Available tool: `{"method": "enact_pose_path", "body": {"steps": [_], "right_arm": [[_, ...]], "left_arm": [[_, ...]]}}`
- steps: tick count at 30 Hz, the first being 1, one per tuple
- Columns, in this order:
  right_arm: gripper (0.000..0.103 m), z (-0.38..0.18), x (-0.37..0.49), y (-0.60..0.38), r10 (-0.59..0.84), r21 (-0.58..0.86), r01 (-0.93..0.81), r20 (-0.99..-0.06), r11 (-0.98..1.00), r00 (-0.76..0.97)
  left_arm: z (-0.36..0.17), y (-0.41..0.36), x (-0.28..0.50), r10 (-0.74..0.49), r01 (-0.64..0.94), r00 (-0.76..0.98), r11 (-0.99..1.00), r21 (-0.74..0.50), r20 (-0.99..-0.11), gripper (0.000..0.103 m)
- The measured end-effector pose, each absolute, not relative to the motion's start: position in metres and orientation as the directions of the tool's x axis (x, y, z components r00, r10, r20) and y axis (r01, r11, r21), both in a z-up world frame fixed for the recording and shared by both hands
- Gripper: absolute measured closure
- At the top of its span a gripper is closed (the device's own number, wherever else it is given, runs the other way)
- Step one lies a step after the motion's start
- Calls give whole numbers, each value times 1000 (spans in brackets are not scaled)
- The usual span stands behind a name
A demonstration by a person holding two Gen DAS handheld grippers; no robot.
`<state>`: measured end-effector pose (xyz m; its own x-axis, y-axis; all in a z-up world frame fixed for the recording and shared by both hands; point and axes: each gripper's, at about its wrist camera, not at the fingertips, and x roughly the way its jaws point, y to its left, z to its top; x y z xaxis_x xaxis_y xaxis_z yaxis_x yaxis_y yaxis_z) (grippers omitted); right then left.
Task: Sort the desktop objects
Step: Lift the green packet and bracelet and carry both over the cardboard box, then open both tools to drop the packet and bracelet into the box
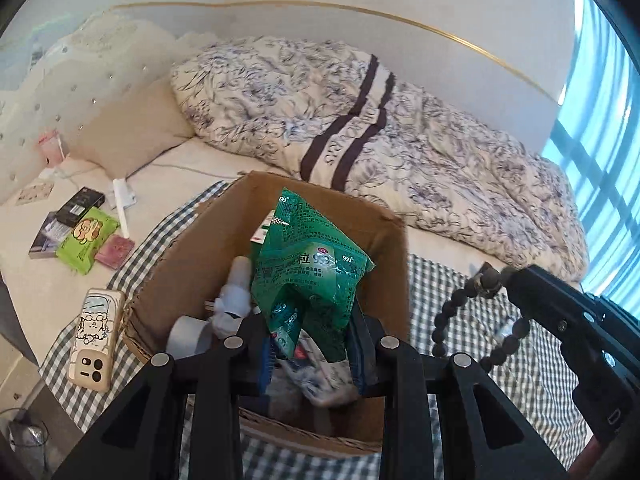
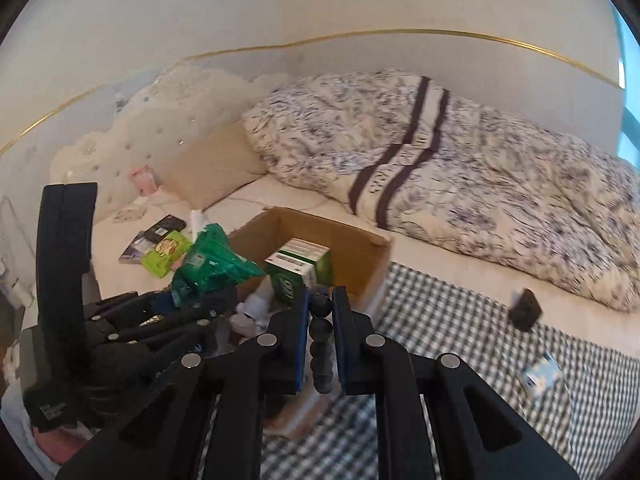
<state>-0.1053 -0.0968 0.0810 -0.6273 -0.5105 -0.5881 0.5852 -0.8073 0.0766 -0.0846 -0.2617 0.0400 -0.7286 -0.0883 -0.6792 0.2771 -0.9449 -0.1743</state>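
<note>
1. Grippers: the left gripper point(image 1: 310, 344) pinches a green packet point(image 1: 310, 272) over the box point(image 1: 192, 264); the right gripper point(image 2: 320, 344) clamps black beads point(image 2: 321, 340).
2. Box just ahead already holds several items.
3. Further left, a phone point(image 1: 94, 338) and snacks point(image 1: 86, 240) remain unsorted.

Both grippers are matte black plastic. The left gripper point(image 1: 310, 344) has angular linkage arms with triangular cut-outs, round silver pivot pins and blue-faced fingers point(image 1: 265, 364). The right gripper point(image 2: 320, 336) is built alike, with silver pins and blue pads point(image 2: 301, 340).
</note>
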Motion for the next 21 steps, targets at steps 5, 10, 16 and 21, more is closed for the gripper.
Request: {"method": "enact_pose_path", "body": {"steps": [5, 10, 16, 21], "right_arm": [[92, 70, -114, -120, -536, 94, 612, -597, -785, -597], [92, 58, -123, -136, -537, 99, 620, -615, -779, -577], [92, 45, -133, -148, -516, 88, 613, -641, -785, -569], [91, 44, -138, -147, -511, 97, 603, -645, -792, -568]], "left_arm": [[26, -276, -91, -92, 294, -714, -939, -178, -695, 74], [12, -287, -95, -88, 304, -700, -935, -184, -708, 74], [-1, -294, -100, -75, 308, -688, -931, -197, -722, 74], [-2, -291, -100, -75, 312, -686, -929, -200, -724, 59]]}}
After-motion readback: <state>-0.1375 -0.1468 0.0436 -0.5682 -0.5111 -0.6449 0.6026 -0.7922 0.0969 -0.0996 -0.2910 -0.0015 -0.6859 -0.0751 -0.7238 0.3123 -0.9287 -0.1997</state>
